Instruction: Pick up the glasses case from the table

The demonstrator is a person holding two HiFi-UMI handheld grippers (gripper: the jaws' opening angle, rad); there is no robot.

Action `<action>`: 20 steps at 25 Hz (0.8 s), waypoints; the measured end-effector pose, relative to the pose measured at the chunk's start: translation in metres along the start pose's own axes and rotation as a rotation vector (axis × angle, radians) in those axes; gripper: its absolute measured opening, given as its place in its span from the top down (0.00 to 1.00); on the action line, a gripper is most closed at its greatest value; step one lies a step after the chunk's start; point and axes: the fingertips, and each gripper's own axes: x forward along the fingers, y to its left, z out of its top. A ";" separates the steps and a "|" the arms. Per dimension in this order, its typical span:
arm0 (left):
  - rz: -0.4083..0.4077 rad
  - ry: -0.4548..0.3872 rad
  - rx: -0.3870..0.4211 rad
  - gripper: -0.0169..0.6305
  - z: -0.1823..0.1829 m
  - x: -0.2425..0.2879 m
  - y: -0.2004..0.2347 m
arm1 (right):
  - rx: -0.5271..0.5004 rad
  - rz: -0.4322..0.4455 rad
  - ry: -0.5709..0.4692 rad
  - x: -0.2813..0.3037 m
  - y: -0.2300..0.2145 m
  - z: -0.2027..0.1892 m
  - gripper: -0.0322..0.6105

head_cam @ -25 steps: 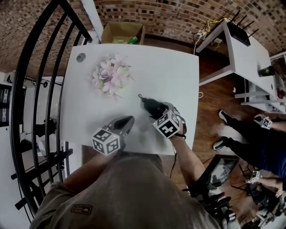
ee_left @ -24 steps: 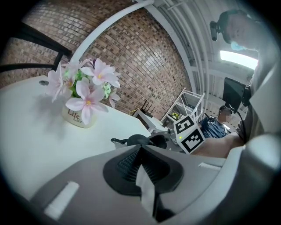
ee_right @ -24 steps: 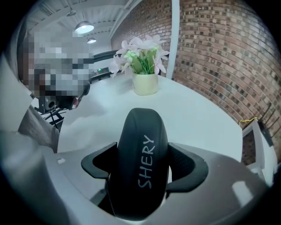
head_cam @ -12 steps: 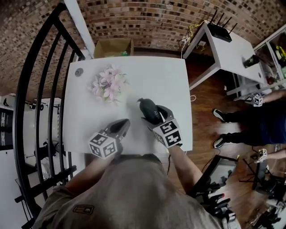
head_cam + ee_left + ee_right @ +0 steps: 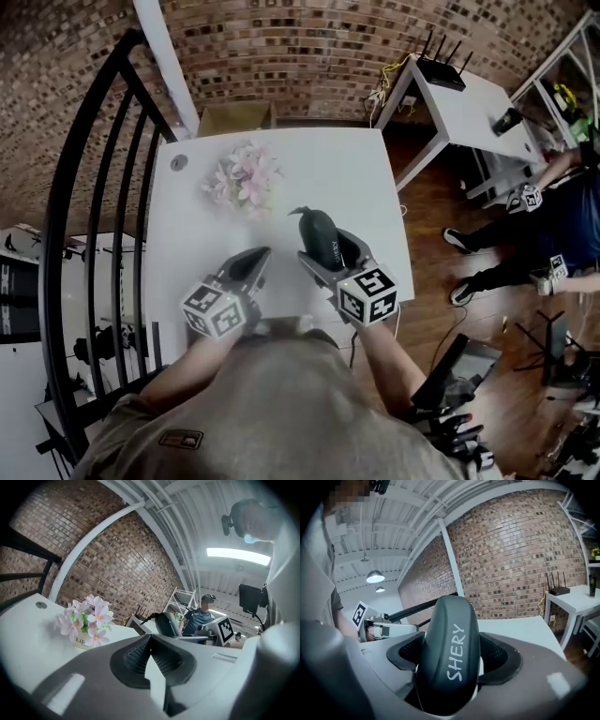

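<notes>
The dark glasses case [image 5: 320, 234], with "SHERY" printed on its lid, is held off the white table [image 5: 352, 169] by my right gripper [image 5: 326, 247]. In the right gripper view the case [image 5: 449, 667] fills the gap between the jaws, and both pads press on its sides at my right gripper [image 5: 452, 651]. To the left of it, my left gripper [image 5: 247, 264] hangs over the table's near part with its jaws shut and nothing in them. The left gripper view shows my left gripper [image 5: 149, 640] with its pads together, and beyond it the case [image 5: 166, 624] in the other gripper.
A pot of pink flowers [image 5: 246, 180] stands on the table's far left. A black stair railing [image 5: 84, 216] runs along the left. Behind the table is a cardboard box [image 5: 234, 117]; a white side table with a router [image 5: 459, 94] and a person [image 5: 553, 234] are at right.
Both grippers have risen. The right one has lifted the case off the table and rolled, so the case now points away from me. The left stays shut.
</notes>
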 end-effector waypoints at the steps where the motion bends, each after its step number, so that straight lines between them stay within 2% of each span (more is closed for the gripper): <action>1: -0.012 -0.007 0.007 0.97 0.002 -0.010 -0.004 | 0.006 -0.006 -0.014 -0.005 0.011 -0.001 0.37; 5: -0.052 -0.017 0.014 0.97 0.007 -0.045 -0.014 | 0.023 -0.042 -0.044 -0.022 0.049 -0.008 0.37; 13: -0.045 -0.014 0.013 0.97 0.011 -0.047 -0.002 | 0.056 -0.042 -0.068 -0.026 0.055 -0.007 0.37; 20: -0.037 -0.025 0.015 0.97 0.008 -0.049 -0.003 | 0.040 -0.001 -0.122 -0.029 0.063 0.002 0.37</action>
